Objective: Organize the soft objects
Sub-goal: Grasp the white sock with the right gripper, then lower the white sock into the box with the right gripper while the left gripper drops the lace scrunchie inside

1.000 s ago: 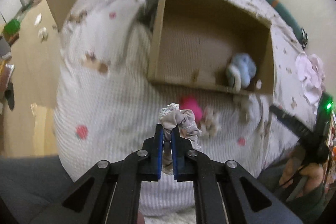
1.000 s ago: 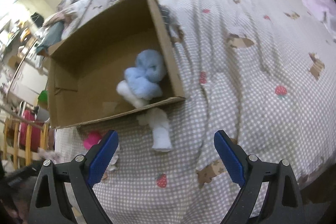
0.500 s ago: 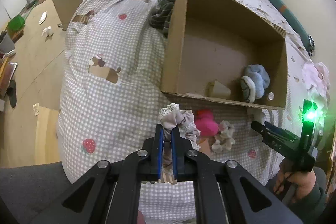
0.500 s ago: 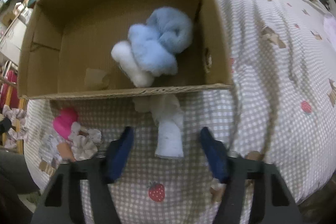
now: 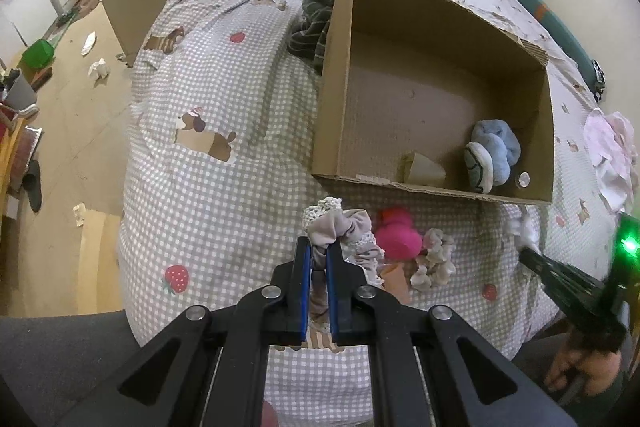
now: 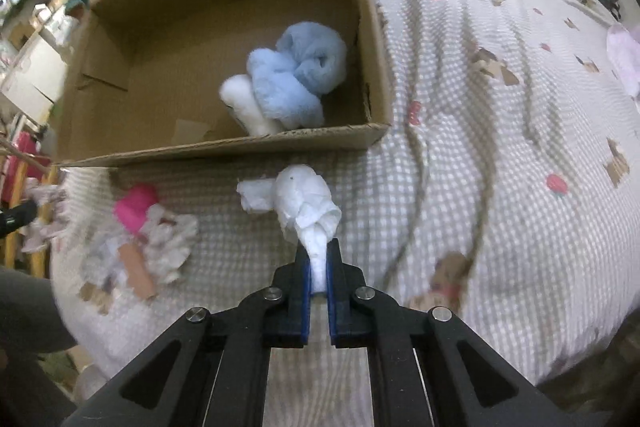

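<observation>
Right gripper [image 6: 318, 269], spread wide a second ago, has now clamped onto the tail of the white fluffy sock [image 6: 306, 205], so that piece looks ready to lift. The sock is soft, bunched and twisted, resting on the checked bedspread [image 6: 500, 187] just in front of the cardboard box [image 6: 224, 147]. Left gripper [image 5: 319, 259] remains pinched on a grey lace-trimmed scrunchie [image 5: 340, 227], unchanged. Beside it lie a pink pom-pom [image 5: 398, 235] and a pale scrunchie [image 5: 434, 259]. Farther off, inside the box, sits a blue-and-white plush bundle [image 6: 296, 79]; likely destination for both held items.
</observation>
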The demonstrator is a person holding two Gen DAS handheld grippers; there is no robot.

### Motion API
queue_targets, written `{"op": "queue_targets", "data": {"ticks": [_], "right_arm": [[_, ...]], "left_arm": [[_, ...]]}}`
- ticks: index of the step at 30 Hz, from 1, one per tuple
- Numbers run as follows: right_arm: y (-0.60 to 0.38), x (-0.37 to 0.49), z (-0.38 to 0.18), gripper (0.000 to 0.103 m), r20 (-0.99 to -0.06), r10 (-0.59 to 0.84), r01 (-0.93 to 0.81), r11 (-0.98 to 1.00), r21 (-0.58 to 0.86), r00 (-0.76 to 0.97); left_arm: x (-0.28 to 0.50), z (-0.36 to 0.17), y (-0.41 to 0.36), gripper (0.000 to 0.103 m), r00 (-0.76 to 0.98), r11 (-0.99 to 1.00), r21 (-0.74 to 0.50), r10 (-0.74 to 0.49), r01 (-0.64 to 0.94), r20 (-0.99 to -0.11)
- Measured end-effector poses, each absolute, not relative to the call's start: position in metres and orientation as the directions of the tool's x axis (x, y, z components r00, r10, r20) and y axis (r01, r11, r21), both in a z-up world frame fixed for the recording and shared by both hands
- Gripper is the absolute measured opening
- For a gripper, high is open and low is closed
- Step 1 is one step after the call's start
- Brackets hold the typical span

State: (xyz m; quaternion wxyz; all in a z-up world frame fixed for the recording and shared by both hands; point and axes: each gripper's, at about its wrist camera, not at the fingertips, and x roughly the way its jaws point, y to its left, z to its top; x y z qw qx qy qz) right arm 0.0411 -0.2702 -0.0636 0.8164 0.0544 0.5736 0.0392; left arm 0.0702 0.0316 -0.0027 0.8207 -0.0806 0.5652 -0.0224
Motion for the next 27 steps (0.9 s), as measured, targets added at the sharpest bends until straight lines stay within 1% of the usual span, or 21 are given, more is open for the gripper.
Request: {"op": "queue_targets", "data": {"ticks": [5,9,16,21,27], "right_arm": [[-0.274,0.021,-0.022,0.008,-0.896,0.188,-0.024,0.981,0.195,0.403],[-0.273,0.019,0.007,0.008,-0.863,0.212,-0.047,0.976,0.214,0.458],[-0.266,0.049,0.038,0.008,-0.824,0.244,-0.111,0.97,0.218,0.511],[-0.248,0.078,0.045,0.008,-0.808,0.253,-0.144,0.968,0.208,0.532],[-0.24,0.109,0.023,0.008,-0.811,0.264,-0.152,0.965,0.215,0.522]], "left_arm": [[0.062,0.013,0.028,0.007,0.39,0.988,-0.144,-0.115,-0.046,-0.914],[0.065,0.043,0.023,0.007,0.455,0.989,-0.144,-0.113,-0.034,-0.883],[0.095,0.084,0.01,0.007,0.545,0.993,-0.118,-0.106,0.012,-0.832],[0.13,0.09,0.0,0.007,0.551,0.993,-0.115,-0.106,0.018,-0.828],[0.162,0.072,-0.019,0.007,0.546,0.996,-0.079,-0.09,0.043,-0.833]]}}
